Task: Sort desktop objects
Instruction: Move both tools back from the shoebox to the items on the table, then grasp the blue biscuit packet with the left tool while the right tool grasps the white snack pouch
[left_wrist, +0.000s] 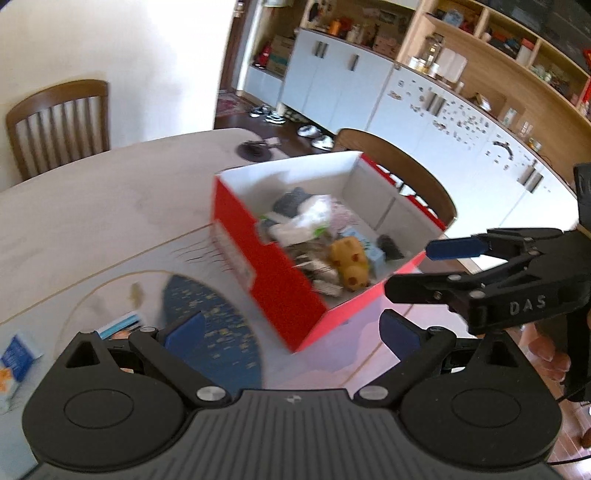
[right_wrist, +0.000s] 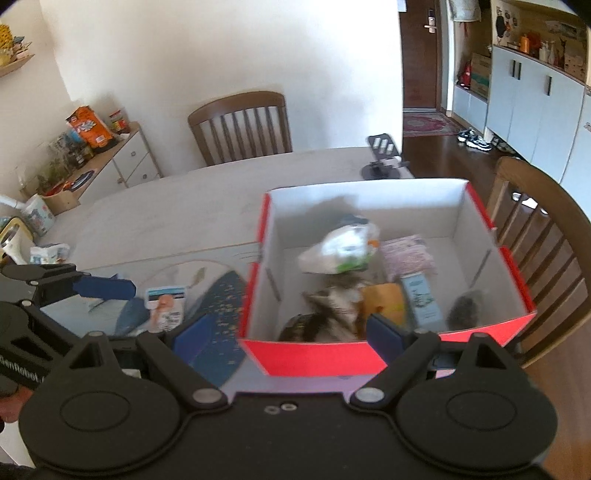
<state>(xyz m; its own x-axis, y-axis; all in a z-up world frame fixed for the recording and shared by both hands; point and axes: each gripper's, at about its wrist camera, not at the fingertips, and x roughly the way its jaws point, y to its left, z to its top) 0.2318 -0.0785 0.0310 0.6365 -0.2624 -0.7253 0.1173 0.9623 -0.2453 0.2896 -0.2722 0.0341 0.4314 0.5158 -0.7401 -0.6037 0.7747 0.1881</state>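
A red box with white inner walls stands open on the pale table, toward its right side, with a wooden chair just beyond its right wall. The box holds a jumble of small things, blurred in both views. A crumpled white plastic bag with green print lies toward the far middle, and a dark grey item sits behind it. A yellow toy with round spots rests near the front, just beside a small light-blue carton. A dark fuzzy object lies in the near right corner, and a pinkish patterned packet lies flat farther back. Other pieces near the front wall are too smeared to name.

Left of the box, on the table, lies a blue mat with yellow specks, and a small white and blue packet lies just left of it. A black phone stand sits at the far edge.

The left hand-held gripper hovers over the near left corner of the box, its blue pads spread wide and holding nothing. The right hand-held gripper hangs just before the near wall of the box, likewise wide apart and empty. Each gripper shows at the edge of the other's view.
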